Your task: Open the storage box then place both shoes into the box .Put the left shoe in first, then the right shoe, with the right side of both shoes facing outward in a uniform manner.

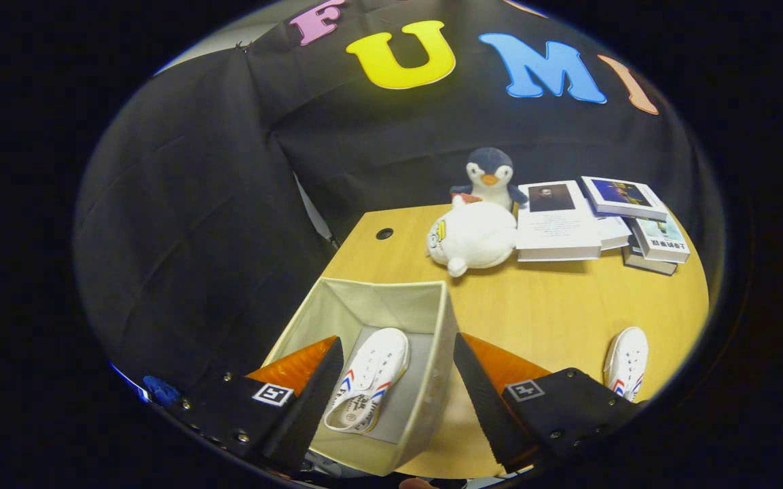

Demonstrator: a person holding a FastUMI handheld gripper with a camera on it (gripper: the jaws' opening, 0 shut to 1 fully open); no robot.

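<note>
An open beige fabric storage box point(391, 302) stands on the wooden table point(554, 305), just ahead of my fingers. One white shoe point(368, 377) with red and blue stripes lies inside it on the grey floor, toe pointing away, seen between my fingers. A second white shoe point(627, 362) lies on the table to the right of the box, beyond my right finger. My gripper point(391, 394) hovers above the box, open, with nothing held between its fingers.
A white plush toy point(472, 236) and a penguin plush point(490, 175) sit beyond the box. Stacked books point(595, 217) lie at the far right of the table. A cable hole point(384, 233) is near the table's far left corner.
</note>
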